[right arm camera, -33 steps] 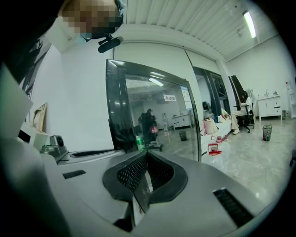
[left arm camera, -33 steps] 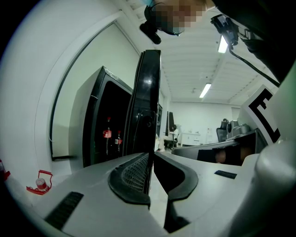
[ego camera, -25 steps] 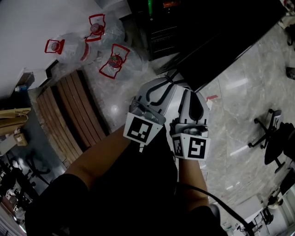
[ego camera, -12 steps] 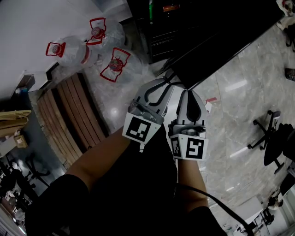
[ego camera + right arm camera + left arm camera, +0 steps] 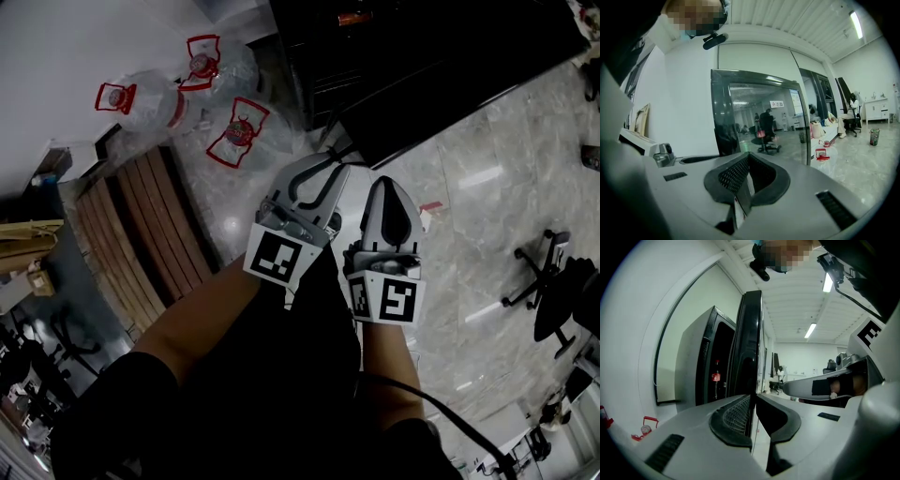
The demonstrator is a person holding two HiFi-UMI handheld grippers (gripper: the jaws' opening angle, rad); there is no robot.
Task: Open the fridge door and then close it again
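Over the last 1 second the fridge door (image 5: 441,89) had swung closer to the fridge (image 5: 314,56), so closing looked well under way, with the left gripper (image 5: 323,167) and right gripper (image 5: 388,185) just behind its edge, both pinched together on nothing.

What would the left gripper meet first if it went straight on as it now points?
Most likely the edge of the open fridge door, which stands edge-on directly ahead of the left gripper. How near it is cannot be judged.
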